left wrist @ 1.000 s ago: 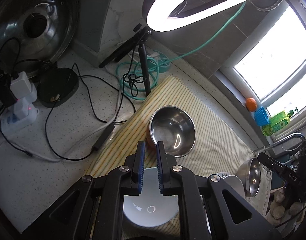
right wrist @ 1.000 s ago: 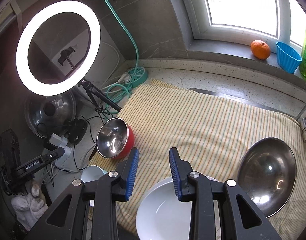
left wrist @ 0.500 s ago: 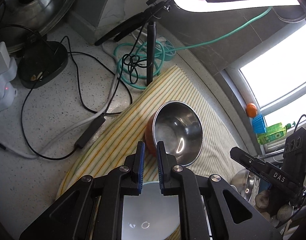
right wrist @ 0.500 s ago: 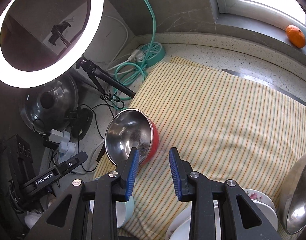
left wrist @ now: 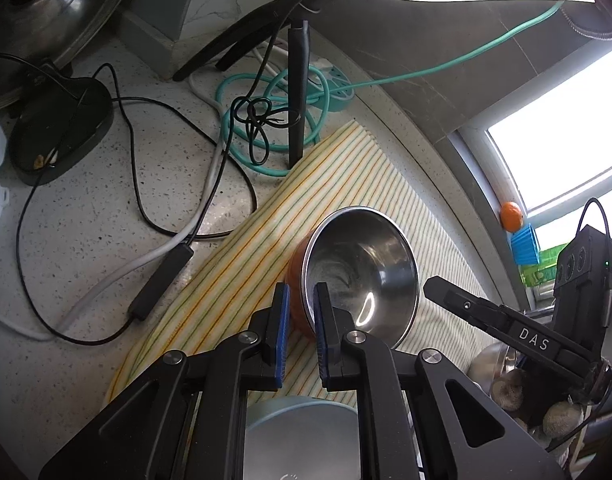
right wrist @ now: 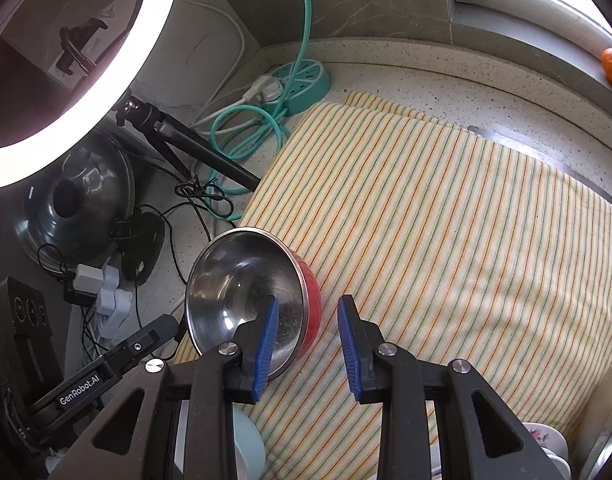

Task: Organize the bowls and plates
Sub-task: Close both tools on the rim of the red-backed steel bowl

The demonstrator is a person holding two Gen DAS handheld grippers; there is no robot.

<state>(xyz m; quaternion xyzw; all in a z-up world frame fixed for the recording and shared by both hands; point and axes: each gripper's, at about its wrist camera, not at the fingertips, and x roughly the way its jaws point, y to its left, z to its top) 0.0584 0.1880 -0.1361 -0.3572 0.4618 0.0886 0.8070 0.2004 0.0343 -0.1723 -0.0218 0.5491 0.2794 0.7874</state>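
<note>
Here, a red-sided bowl with a shiny steel lining [left wrist: 360, 276] lies tipped on its side at the near left corner of a yellow cloth with thin green and orange stripes [right wrist: 446, 240], its mouth turned toward both cameras. The left gripper [left wrist: 301, 312] hangs just in front of the bowl's red flank, its blue-padded jaws drawn almost together with only a narrow slit between them and nothing caught in it. In the left wrist view the bowl's rim shows through and beside that slit, but whether the pads touch it cannot be told. The right gripper [right wrist: 308, 328] stands with its jaws part-way apart and empty; its left pad overlaps the bowl's steel interior in the picture, while its right pad sits over bare cloth beside the red wall.

Below the left gripper, a pale blue ceramic bowl [left wrist: 301, 432] rests upright at the cloth's near edge. A white plate with a pink floral rim [right wrist: 544, 440] peeks in at the lower right of the right wrist view. Beyond the cloth, on the speckled stone counter [left wrist: 85, 220], lie a coiled teal cable [right wrist: 241, 132], a round teal power strip [right wrist: 301, 80], tangled black cords [left wrist: 153, 184] and the black tripod [left wrist: 293, 80] of a glowing ring light [right wrist: 85, 100]. An orange fruit [left wrist: 510, 216] sits on the window ledge.
</note>
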